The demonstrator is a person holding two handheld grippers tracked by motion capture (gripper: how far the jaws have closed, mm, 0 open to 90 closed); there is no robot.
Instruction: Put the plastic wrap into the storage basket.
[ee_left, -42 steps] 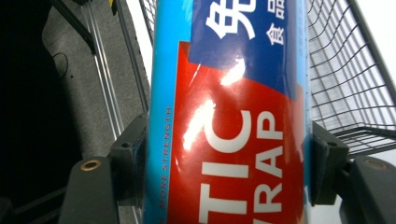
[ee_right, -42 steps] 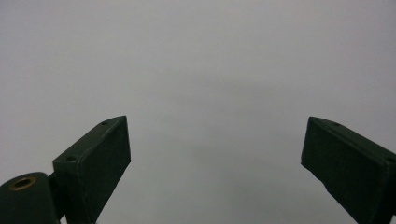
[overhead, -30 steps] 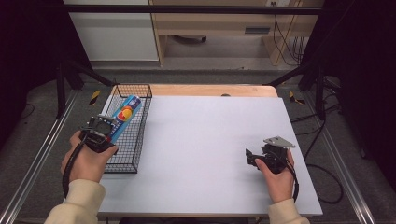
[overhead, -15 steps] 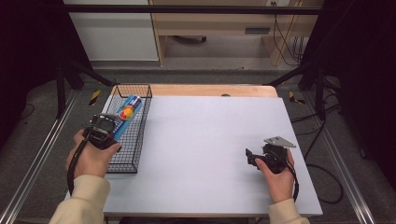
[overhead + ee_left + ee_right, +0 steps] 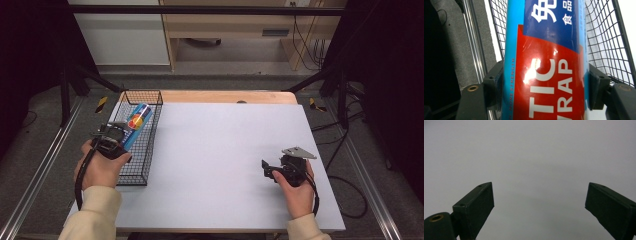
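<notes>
My left hand-held gripper (image 5: pixel 114 139) is clamped on a plastic-wrap box (image 5: pixel 545 62), holding it slanted over the wire basket (image 5: pixel 150 145) at the bench's (image 5: pixel 225 160) left edge. I judge this a carry: next I either lower it in or lift it clear of the rim. The box is long, glossy blue-and-red card; the basket is black mesh. My right hand-held gripper (image 5: pixel 272 169), well right of the basket, gapes wide and empty.
</notes>
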